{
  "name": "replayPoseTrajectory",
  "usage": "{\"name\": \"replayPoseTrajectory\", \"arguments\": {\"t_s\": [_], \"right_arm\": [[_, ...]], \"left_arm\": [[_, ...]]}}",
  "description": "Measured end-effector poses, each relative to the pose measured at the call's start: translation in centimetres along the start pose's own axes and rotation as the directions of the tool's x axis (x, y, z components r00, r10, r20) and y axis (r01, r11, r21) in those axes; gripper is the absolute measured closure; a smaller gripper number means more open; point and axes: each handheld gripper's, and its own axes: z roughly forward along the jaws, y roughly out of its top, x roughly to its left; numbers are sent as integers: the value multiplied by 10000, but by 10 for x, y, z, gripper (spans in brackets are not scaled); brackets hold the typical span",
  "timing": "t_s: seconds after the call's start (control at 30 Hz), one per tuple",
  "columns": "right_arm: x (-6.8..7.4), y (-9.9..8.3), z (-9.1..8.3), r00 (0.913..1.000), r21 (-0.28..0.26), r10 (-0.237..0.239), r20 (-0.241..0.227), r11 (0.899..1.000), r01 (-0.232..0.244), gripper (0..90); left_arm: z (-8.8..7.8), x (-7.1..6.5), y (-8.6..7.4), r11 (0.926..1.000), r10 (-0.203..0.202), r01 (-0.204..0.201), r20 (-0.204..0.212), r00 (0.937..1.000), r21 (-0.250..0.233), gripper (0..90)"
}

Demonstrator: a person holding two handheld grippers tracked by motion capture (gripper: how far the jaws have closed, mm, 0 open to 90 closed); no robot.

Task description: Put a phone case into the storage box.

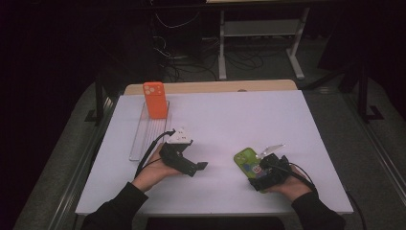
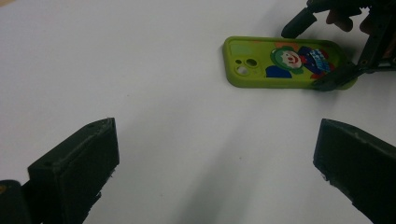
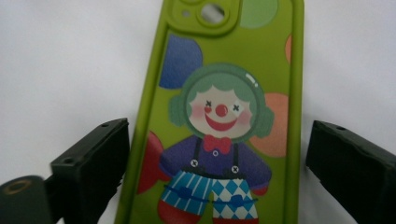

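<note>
White tabletop (image 1: 215,120), dark room; right gripper (image 3: 217,154) jaws wide astride green phone case (image 3: 219,116); left gripper (image 2: 215,163) wide, empty

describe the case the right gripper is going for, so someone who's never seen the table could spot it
On the white table, look at the near right part, just ahead of the right gripper. The green phone case lies flat there, back up, between that gripper's open jaws. It has a cartoon clown printed on it, unlike the plain orange phone case standing upright at the far left on a clear tray.
</note>
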Motion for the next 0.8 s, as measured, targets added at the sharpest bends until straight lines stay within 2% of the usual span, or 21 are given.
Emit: {"name": "replayPoseTrajectory", "arguments": {"t_s": [0.03, 0.43, 0.6, 0.8], "right_arm": [[1, 0, 0, 9999, 95, 161, -30, 9998, -161, 66], [2, 1, -2, 9997, 213, 216, 70, 9995, -218, 127], [4, 3, -3, 9988, 463, 475, 98, 9978, -479, 149], [2, 4, -3, 9991, 475, 426, -6, 9980, -425, 154]], "left_arm": [[0, 0, 0, 10000, -15, 15, 11, 10000, 20, 0], [2, 0, -1, 9999, -101, 101, 24, 9999, 95, 0], [3, -1, -2, 9999, -89, 89, 38, 10000, 128, 0], [3, 0, -3, 9997, -14, 13, 71, 10000, 227, 0]]}}
